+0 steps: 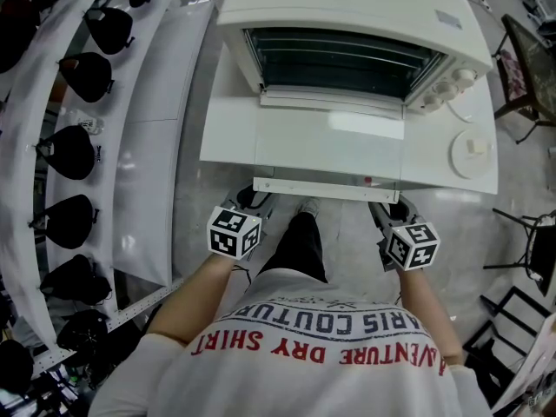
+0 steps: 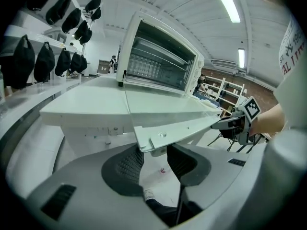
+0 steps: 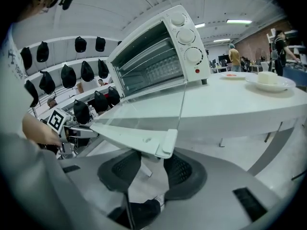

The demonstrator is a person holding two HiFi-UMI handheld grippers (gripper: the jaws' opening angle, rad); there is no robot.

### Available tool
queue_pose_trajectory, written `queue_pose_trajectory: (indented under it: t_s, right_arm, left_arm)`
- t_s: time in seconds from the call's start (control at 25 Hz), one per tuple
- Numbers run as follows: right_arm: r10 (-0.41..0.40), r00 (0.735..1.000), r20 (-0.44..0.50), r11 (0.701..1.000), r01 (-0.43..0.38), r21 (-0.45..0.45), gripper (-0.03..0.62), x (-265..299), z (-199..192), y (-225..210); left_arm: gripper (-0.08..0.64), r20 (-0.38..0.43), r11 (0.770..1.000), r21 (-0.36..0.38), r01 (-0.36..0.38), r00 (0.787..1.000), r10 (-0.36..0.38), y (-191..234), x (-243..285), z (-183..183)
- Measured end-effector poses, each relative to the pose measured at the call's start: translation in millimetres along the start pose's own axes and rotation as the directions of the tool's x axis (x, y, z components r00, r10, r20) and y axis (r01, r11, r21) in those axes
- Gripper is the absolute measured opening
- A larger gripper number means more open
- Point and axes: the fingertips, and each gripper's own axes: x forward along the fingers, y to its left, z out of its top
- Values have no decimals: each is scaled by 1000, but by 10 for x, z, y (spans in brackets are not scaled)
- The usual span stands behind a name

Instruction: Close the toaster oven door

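"Toaster oven door [image 1: 330, 142], is it closed already?"

"Not yet. It lies fully open and flat, reaching over the near edge of the table [image 1: 228, 129]. The toaster oven [image 1: 347, 7] behind it shows its racks. I think nothing of the closing itself is done; only the grip is ready."

"And the grippers?"

"The left gripper [image 2: 154, 155] has its jaws half closed, and the pads seem to press on the left end of the handle [image 1: 326, 188]. The right gripper [image 3: 151, 158] holds the right end in the same way."

"Is there room to swing it up?"

"It seems so. The glass is bare, and the plate [image 1: 472, 155] near the right edge of the table stands well apart from the door."
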Motion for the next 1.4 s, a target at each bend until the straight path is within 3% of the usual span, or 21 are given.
queue_pose_trajectory:
  t_s: [0.24, 1.4]
  right_arm:
    - [3, 1000, 0, 1000, -3, 2, 147, -12, 10, -9]
    - [51, 998, 33, 998, -52, 39, 141, -265, 229, 130]
  left_arm:
    - [129, 3, 1000, -9, -5, 1000, 5, -18, -1, 5]
    - [123, 32, 999, -33, -41, 999, 42, -126, -265, 245]
